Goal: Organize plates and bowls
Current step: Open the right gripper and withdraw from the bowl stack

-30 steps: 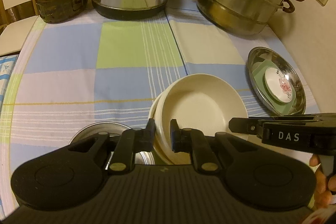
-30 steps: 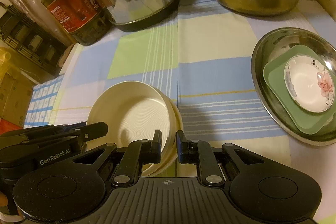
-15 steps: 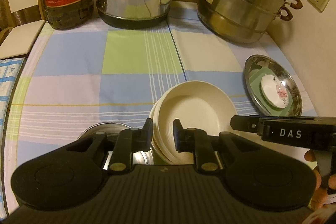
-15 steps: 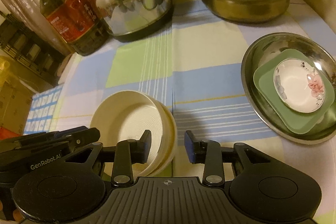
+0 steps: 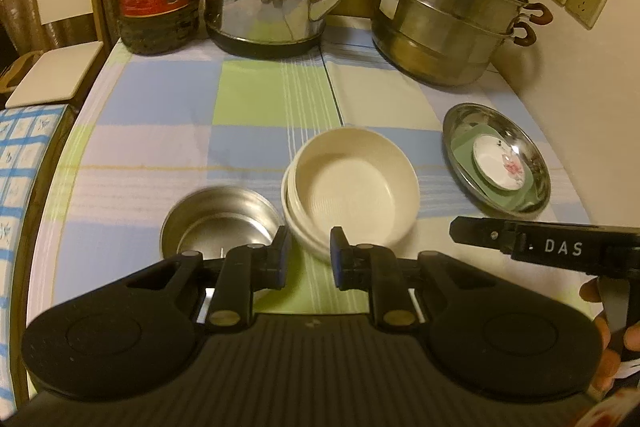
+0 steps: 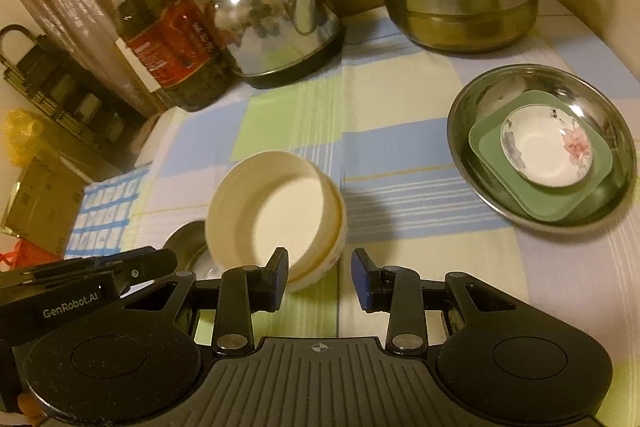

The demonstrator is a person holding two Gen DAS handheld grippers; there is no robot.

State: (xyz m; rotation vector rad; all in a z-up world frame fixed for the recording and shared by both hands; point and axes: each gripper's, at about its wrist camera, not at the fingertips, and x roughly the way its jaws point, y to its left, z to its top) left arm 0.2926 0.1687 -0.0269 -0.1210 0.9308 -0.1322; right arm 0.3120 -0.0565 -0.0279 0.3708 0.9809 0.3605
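Left wrist view showed the left gripper (image 5: pixel 306 253) with its jaws parted and nothing between them, poised above the near rim of the stacked cream bowls (image 5: pixel 352 191). The right gripper (image 6: pixel 320 275) was likewise spread wide and empty, its left finger overlapping the stack's near edge in its own view. The cream bowls sat nested but skewed, the upper one tilted off centre. Touching or just beside them on the left stood a small steel bowl (image 5: pixel 220 219); well apart to the right, a steel plate (image 6: pixel 472 115) carried a green square dish (image 6: pixel 488 143) and a floral saucer (image 6: pixel 544 151). The risk, as I judged it, was that a pinch on the tilted upper rim could lever it out, or nudge the stack into the steel bowl.
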